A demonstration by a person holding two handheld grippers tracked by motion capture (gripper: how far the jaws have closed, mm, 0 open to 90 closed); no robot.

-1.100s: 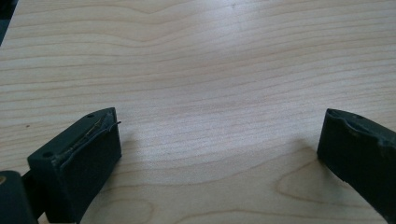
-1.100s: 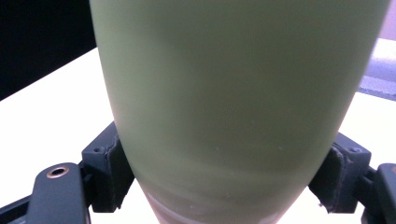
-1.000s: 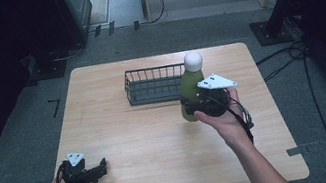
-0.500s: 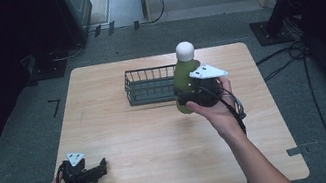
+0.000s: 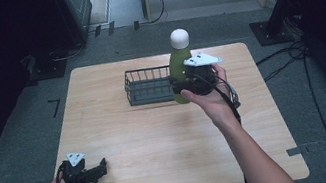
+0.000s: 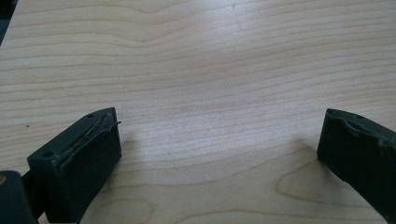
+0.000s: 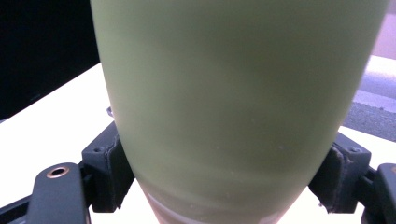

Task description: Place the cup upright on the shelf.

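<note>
Wood-grain worktop [image 5: 159,138] carries little at this moment, so the risks sit with one grasp. At the lower left of the high view the left gripper [image 5: 94,168] rests on the worktop near the front edge, released, its jaws wide apart with bare wood between them in the left gripper view [image 6: 219,144]; it is well apart from everything else and could not catch anything that falls.

Toward the upper middle of the frame stands a dark wire basket [image 5: 147,85], open at the top. Just right of it, and overlapping its right end in the high view, the right gripper [image 5: 185,86] is clenched on a green bottle [image 5: 180,70] with a white cap [image 5: 179,38], held upright. Whether the bottle's base is clear of the worktop cannot be told. In the right gripper view the pads [image 7: 105,168] press low on the bottle's [image 7: 233,102] smooth, tapering body.

That low hold is probably the main hazard: most of the bottle stands above the jaws, so a quick swing or tilt of the hand could let it pivot or slide through the pads. A second risk is the basket's rim: if the bottle travels toward it too low, the base may strike the wire, shove the light basket along the worktop, or tip the bottle out of the grasp.
</note>
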